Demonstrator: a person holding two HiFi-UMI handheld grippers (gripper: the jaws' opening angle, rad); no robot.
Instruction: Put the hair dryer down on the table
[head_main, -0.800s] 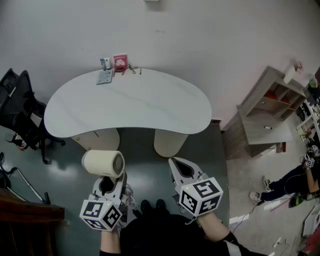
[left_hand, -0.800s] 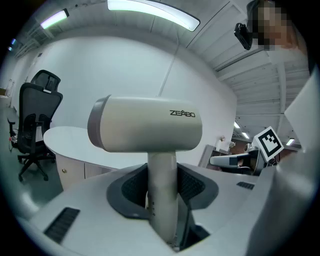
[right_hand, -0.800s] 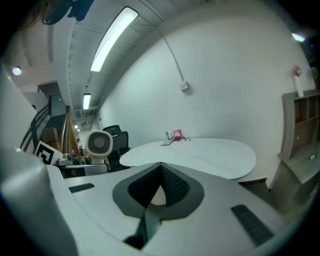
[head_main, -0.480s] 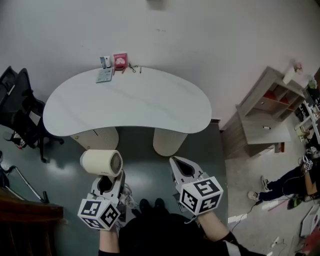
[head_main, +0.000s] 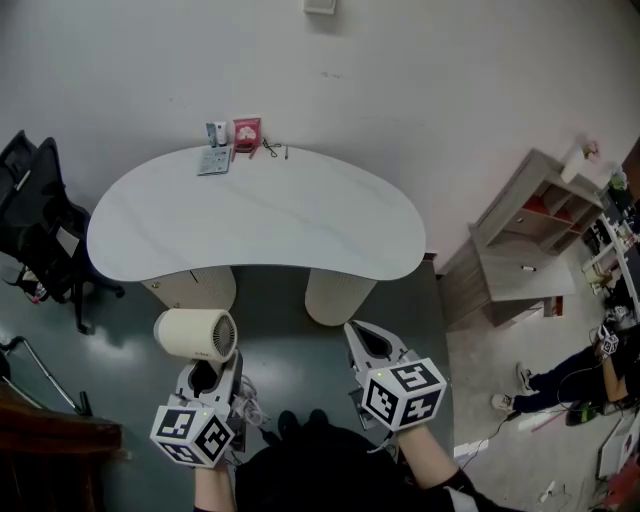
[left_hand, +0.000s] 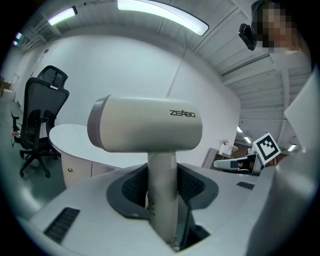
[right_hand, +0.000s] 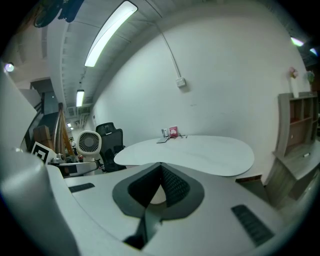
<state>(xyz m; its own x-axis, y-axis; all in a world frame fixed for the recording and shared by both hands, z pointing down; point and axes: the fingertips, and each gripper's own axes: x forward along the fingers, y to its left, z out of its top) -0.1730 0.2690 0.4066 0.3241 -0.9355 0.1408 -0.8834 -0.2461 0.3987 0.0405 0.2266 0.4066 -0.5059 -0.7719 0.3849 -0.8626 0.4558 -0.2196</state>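
A cream hair dryer (head_main: 195, 334) stands upright in my left gripper (head_main: 205, 372), below the near edge of the white kidney-shaped table (head_main: 260, 215) and over the floor. In the left gripper view the dryer (left_hand: 145, 131) fills the middle, with the pads pressed on both sides of its handle; its barrel points sideways. My right gripper (head_main: 365, 335) hangs beside it to the right, shut with nothing in it. From the right gripper view (right_hand: 160, 187) I see the dryer's grille (right_hand: 89, 142) at the left and the table (right_hand: 200, 150) ahead.
Small boxes and a booklet (head_main: 232, 135) lie at the table's far edge by the wall. A black office chair (head_main: 35, 230) stands to the left. A wooden shelf unit (head_main: 540, 230) stands to the right, with a person (head_main: 590, 370) on the floor beyond it. Two round pedestals (head_main: 335, 290) carry the table.
The left gripper and the hair dryer have drifted slightly down and to the left in the head view. The right gripper has hardly moved.
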